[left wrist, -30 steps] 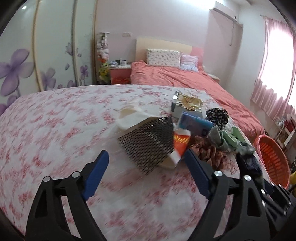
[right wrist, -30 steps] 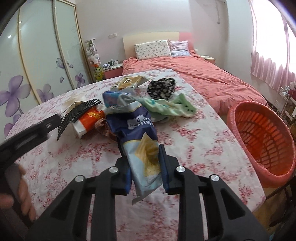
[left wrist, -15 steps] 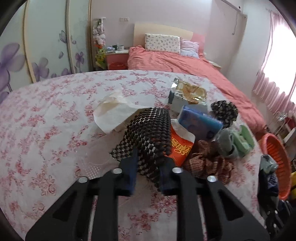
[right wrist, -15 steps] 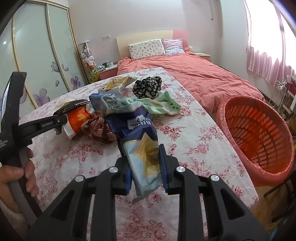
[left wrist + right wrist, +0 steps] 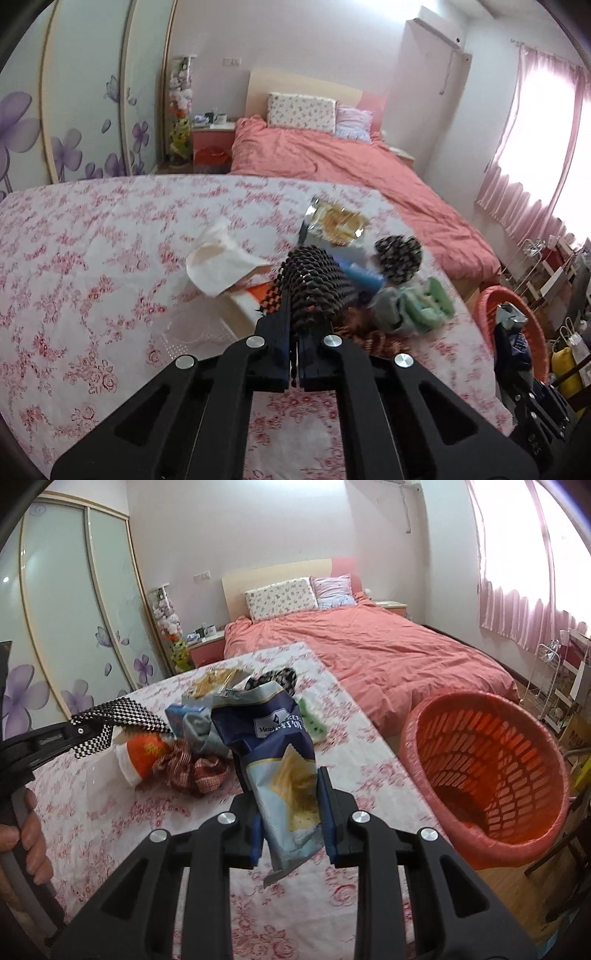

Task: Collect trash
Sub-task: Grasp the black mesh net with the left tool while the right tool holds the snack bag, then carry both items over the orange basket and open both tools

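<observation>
My left gripper [image 5: 293,310] is shut on a black mesh sleeve [image 5: 314,280] and holds it just above the trash pile on the floral table [image 5: 92,258]. From the right wrist, that mesh sleeve [image 5: 122,716] hangs from the left gripper [image 5: 79,731] at the far left. A blue chip bag [image 5: 273,738] stands upright in my right gripper [image 5: 286,797], which is shut on it. To the right of the table, below its edge, sits the orange basket [image 5: 491,775].
On the table lie a white paper bag [image 5: 221,262], an orange-and-white carton [image 5: 142,753], a gold wrapper [image 5: 336,221], a blue pack [image 5: 364,277], a brown scrunchie [image 5: 192,771], a dark patterned cloth [image 5: 399,254] and green cloth [image 5: 417,302]. A pink bed [image 5: 369,650] is behind.
The left jaws closed from wide open onto the mesh sleeve and lifted it. The right gripper carried the chip bag rightward, nearer the orange basket.
</observation>
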Tool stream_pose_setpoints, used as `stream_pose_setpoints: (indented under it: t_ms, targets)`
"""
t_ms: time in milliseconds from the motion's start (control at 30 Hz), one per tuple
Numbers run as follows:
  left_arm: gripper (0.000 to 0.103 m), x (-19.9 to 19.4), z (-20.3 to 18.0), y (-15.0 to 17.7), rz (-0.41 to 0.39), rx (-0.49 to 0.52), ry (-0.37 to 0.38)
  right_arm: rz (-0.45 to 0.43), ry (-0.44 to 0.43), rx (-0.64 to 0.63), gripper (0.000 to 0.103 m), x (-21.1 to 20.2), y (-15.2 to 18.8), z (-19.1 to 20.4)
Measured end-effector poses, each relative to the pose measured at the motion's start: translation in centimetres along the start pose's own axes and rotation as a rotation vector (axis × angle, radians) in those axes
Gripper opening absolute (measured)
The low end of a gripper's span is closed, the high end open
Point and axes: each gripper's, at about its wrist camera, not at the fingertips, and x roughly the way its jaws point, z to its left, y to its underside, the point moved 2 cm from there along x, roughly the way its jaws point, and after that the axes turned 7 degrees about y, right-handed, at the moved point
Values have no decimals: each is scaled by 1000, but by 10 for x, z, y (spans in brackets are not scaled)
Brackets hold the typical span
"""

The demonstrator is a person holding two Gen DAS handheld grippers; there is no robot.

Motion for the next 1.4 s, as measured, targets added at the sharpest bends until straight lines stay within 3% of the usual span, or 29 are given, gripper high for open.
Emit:
stream_pose_setpoints:
  t_ms: [233,667,1067,1400]
  targets:
    - [2,-13,-23,-7,-25,18,60,-30,25,19,25,-7,-10,-20]
    - [2,-12,-117,-4,-13,84,285,-104,147,122,25,-31,-34,-92]
    - [2,23,-199,12,59,136,470,-114,249,248,25,-28,-37,-172]
    - [2,48,-248,30,135,170,548,-105,286,321,26,-12,-34,-217]
